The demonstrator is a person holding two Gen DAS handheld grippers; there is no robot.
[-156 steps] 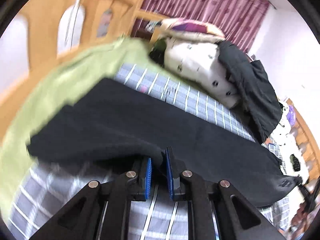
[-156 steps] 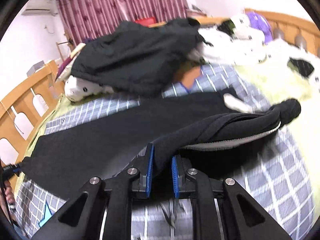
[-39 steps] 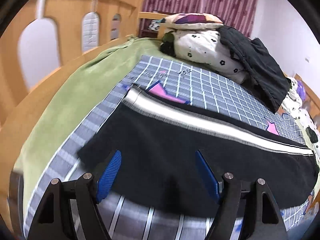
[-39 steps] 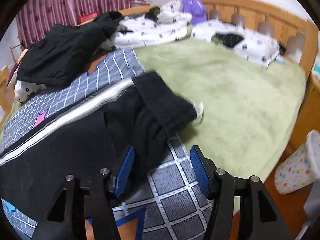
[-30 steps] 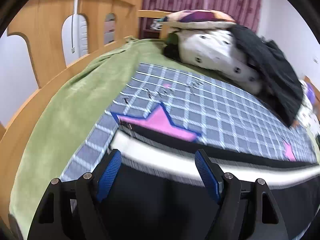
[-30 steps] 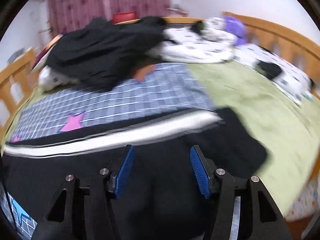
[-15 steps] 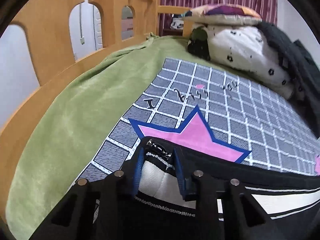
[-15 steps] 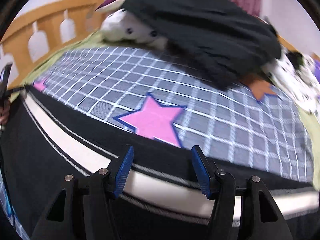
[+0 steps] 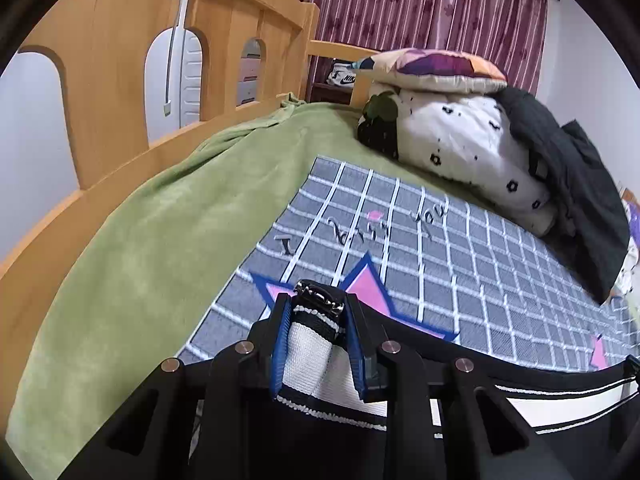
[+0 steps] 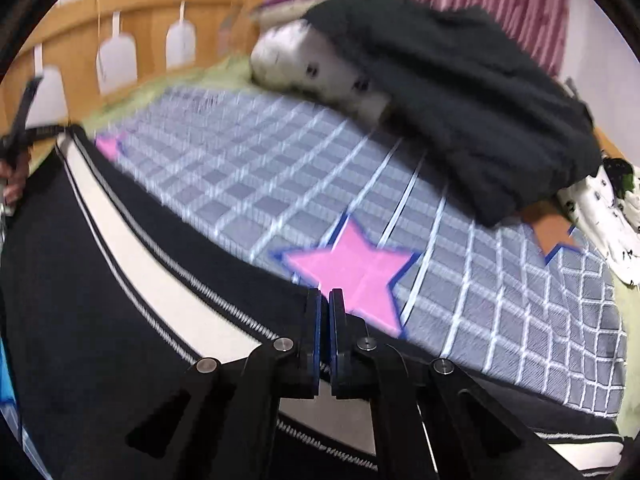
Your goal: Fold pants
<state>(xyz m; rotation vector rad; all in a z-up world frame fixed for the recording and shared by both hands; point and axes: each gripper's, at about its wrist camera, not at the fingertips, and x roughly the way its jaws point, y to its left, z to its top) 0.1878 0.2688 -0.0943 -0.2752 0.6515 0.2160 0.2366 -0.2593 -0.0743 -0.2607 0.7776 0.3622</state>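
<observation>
Black pants (image 9: 520, 440) with a broad white side stripe (image 10: 160, 276) lie stretched across the grey checked bed cover (image 9: 480, 272). My left gripper (image 9: 318, 312) is at the pants' end corner. Its jaws are closing, with the white stripe end and a metal trim bunched between the blue pads. In the right wrist view the pants (image 10: 80, 300) run from lower right to far left, where the left gripper (image 10: 24, 136) and a hand (image 10: 14, 184) show. My right gripper (image 10: 324, 300) is shut at the pants' far black edge, beside a pink star (image 10: 352, 272).
A wooden bed rail (image 9: 120, 60) runs along the left over a green blanket (image 9: 160, 220). At the back lie a white dotted quilt (image 9: 460, 148), a pillow (image 9: 432, 64) and a black garment (image 9: 580, 192). Maroon curtains (image 9: 420, 12) hang behind.
Both grippers were open over the pants a second ago. The left has closed on the striped corner. The right swung along the far edge and has snapped shut there.
</observation>
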